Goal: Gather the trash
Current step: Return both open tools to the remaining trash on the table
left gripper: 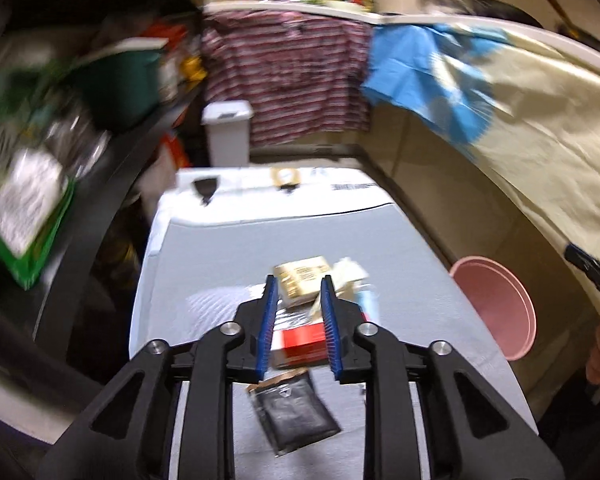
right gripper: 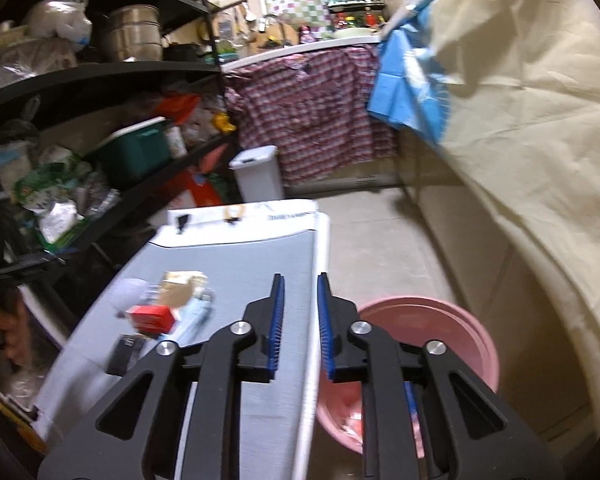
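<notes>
Left view: the left tongs [left gripper: 299, 286] hang narrow and empty above the trash pile [left gripper: 320, 280] on the grey surface [left gripper: 204, 264], red box [left gripper: 300, 342] showing between the blades, black sachet [left gripper: 296, 412] nearer the camera. Right view: the right tongs [right gripper: 301, 286] are narrow, gripping nothing, over the surface's edge; the pile lies well left, pink bucket [right gripper: 460, 332] just right, on the floor.
</notes>
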`<move>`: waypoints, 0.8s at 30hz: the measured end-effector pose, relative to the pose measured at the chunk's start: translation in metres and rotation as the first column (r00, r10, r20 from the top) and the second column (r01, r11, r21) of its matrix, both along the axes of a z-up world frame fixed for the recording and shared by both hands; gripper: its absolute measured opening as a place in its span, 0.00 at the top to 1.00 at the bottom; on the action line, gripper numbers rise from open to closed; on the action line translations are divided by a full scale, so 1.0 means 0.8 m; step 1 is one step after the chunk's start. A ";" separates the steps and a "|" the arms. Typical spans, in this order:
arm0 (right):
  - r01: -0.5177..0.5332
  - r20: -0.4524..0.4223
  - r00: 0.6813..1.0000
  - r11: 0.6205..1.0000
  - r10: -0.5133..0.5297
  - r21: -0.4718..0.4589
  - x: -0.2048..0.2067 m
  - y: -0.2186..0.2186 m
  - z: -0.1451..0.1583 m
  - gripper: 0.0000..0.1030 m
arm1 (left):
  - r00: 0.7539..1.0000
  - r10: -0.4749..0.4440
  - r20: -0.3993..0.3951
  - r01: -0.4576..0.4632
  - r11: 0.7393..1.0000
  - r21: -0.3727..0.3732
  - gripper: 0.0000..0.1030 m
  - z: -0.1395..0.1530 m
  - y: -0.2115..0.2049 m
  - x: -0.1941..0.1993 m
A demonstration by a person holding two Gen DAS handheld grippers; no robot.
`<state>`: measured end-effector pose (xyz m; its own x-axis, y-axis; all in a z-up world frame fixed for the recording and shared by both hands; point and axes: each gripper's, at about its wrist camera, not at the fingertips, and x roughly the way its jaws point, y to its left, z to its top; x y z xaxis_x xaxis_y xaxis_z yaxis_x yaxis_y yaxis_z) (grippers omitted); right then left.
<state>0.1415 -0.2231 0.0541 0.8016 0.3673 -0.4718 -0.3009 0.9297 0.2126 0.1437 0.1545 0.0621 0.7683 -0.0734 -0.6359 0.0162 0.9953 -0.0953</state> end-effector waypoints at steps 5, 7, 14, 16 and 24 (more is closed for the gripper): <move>-0.089 -0.019 0.996 0.996 0.089 0.028 0.003 0.048 -0.011 0.88 | 0.999 0.030 -0.027 -0.030 0.999 -0.030 0.84 -0.025 0.024 0.009; -0.115 -0.031 0.993 0.993 0.116 0.036 0.004 0.065 -0.017 0.87 | 0.999 0.034 -0.035 -0.036 0.999 -0.041 0.84 -0.032 0.031 0.011; -0.205 -0.094 0.973 0.977 0.209 0.058 0.017 0.135 -0.053 0.87 | 0.998 0.040 -0.041 -0.042 0.999 -0.031 0.84 -0.046 0.051 0.016; -0.220 -0.117 0.967 0.973 0.226 0.062 0.023 0.151 -0.064 0.87 | 0.998 0.044 -0.046 -0.045 0.998 -0.034 0.84 -0.049 0.057 0.017; -0.304 -0.216 0.927 0.952 0.306 0.042 0.041 0.213 -0.112 0.85 | 0.995 0.070 -0.078 -0.074 0.995 -0.060 0.84 -0.068 0.081 0.025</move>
<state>0.1742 -0.0527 -0.0355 0.5282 0.5820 -0.6182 -0.5155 0.7984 0.3112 0.1640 0.2190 0.0076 0.7230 -0.0614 -0.6881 -0.0648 0.9856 -0.1560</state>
